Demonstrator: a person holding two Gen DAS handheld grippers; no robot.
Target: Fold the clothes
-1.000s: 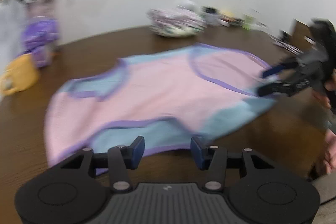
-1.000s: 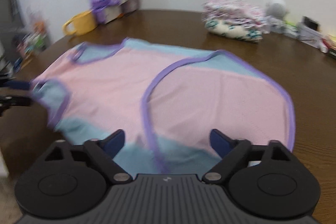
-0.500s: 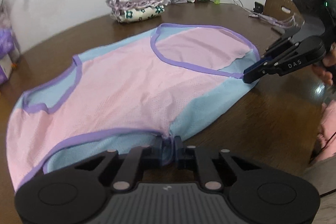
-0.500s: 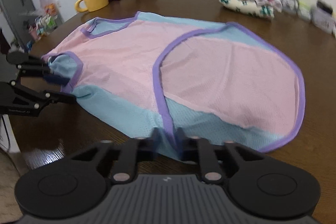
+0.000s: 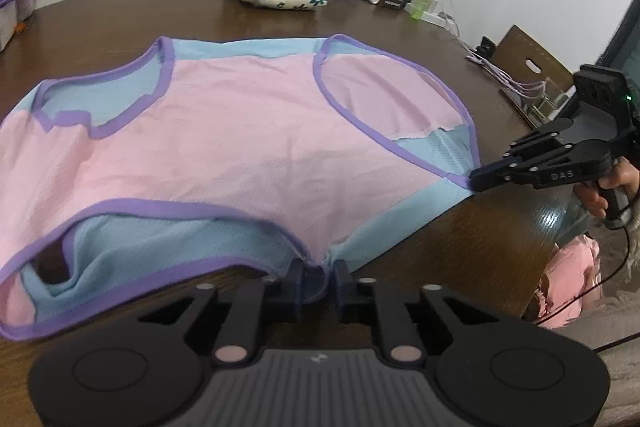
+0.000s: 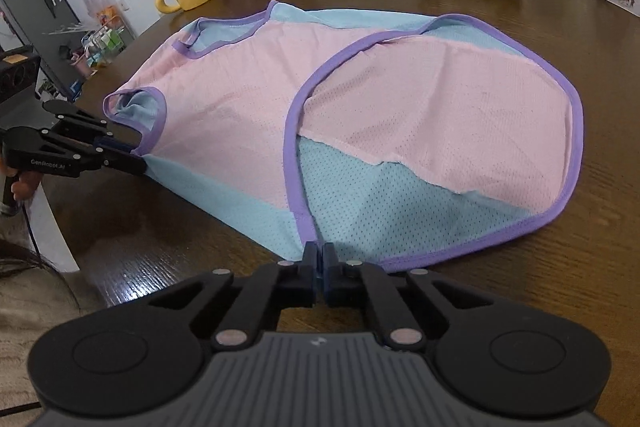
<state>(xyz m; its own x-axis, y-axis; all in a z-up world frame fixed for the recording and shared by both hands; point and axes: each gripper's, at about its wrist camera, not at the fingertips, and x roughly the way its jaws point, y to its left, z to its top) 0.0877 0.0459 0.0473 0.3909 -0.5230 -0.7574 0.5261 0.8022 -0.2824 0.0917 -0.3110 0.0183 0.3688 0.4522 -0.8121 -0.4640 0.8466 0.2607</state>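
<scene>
While the pink and light-blue mesh vest with purple trim point(image 5: 240, 147) lies spread flat on the round dark wooden table point(image 6: 520, 287), the left gripper point(image 5: 316, 277) pinches its near blue edge, and the right gripper point(image 6: 319, 263), pressed together, pinches the purple hem at the right side.

Two low wrist views angled down, facing inward, sharing garment point(image 5: 248, 147) and table point(image 6: 500, 291)
</scene>
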